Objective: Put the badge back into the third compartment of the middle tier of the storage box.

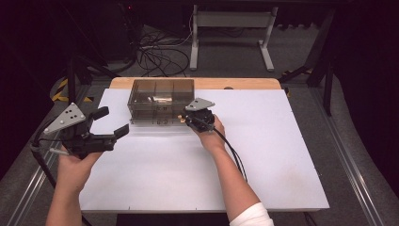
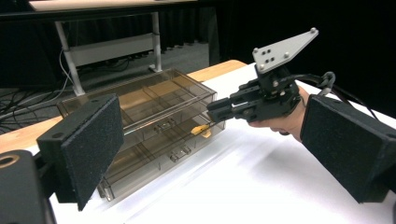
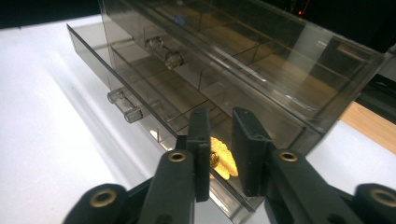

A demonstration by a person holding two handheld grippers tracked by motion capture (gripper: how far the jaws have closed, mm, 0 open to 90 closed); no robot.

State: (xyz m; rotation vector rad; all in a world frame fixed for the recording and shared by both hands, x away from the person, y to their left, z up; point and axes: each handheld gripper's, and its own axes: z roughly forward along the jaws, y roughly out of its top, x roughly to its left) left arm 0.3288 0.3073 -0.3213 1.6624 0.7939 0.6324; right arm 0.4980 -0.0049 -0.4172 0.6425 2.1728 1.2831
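While the right gripper (image 3: 219, 154) hangs over the near corner of the pulled-out lower drawer (image 3: 140, 112), its fingers (image 3: 200, 149) stand a little apart, with a small yellow piece (image 3: 223, 161) between them. Whether the pads press on that piece I cannot tell; it seems to sit just below them, over or inside the drawer's end compartment. My reading is that the step in hand is dropping the yellow piece into the drawer. The next move would then call for lifting the fingers straight up and clear of the drawer's front wall, then bringing them round to the drawer's handle (image 3: 123, 106), which lies a little beyond them along the front, to push it shut.

Just past the fingers rises the clear brown organiser box (image 1: 161, 101), whose upper drawer stands closed and overhangs part of the lower one, so there is little room above the open compartment and the fingers could knock that upper front on the way out. Well apart from the right fingers, the left gripper (image 1: 113, 122) hovers above the white desk (image 1: 263, 155), its fingers spread wide and bare, pointed towards the box. A cable (image 1: 235, 155) trails back along the right forearm. Nothing else lies on the desk nearby.
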